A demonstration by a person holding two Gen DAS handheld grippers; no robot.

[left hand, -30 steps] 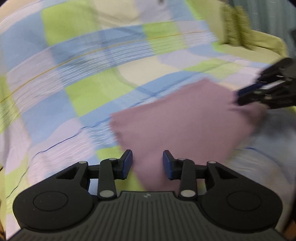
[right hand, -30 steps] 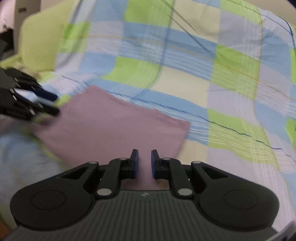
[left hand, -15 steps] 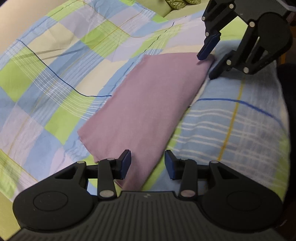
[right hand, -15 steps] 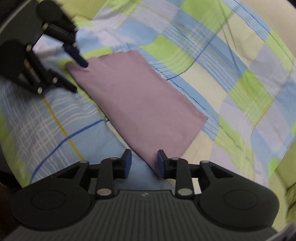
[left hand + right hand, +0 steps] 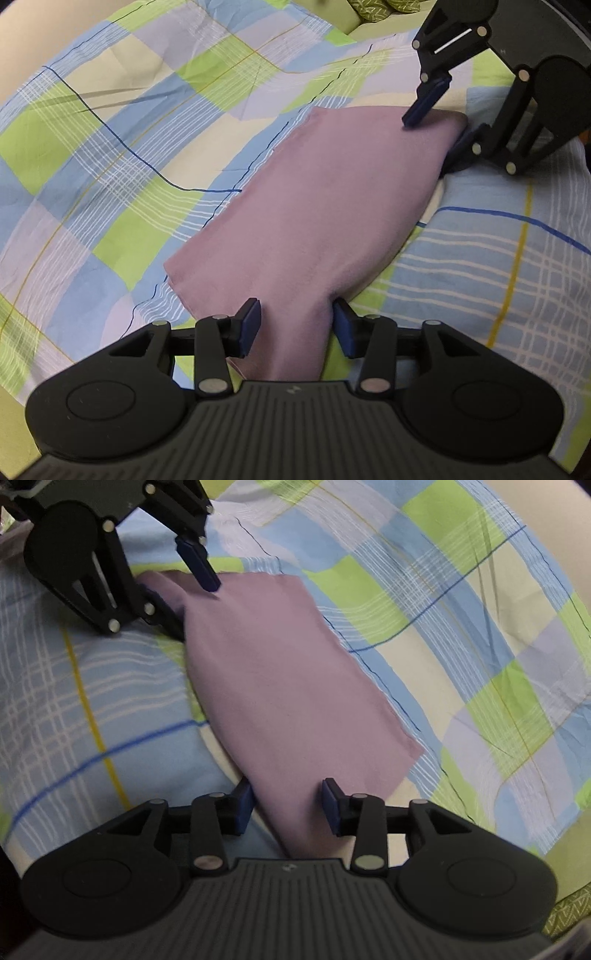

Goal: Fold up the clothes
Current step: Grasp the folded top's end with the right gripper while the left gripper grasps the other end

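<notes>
With both sets of jaws opening around its two near corners, the left gripper (image 5: 295, 325) and right gripper (image 5: 287, 804) have released the folded pink cloth (image 5: 325, 206), now laid flat on the checked bedsheet (image 5: 129, 147), so this fold looks finished.

My left wrist camera looks steeply down, close over one end of the cloth (image 5: 325, 206); my right does so from the opposite end. They face each other. Both share the cloth, the bedsheet (image 5: 122, 155) and the opposite gripper.
</notes>
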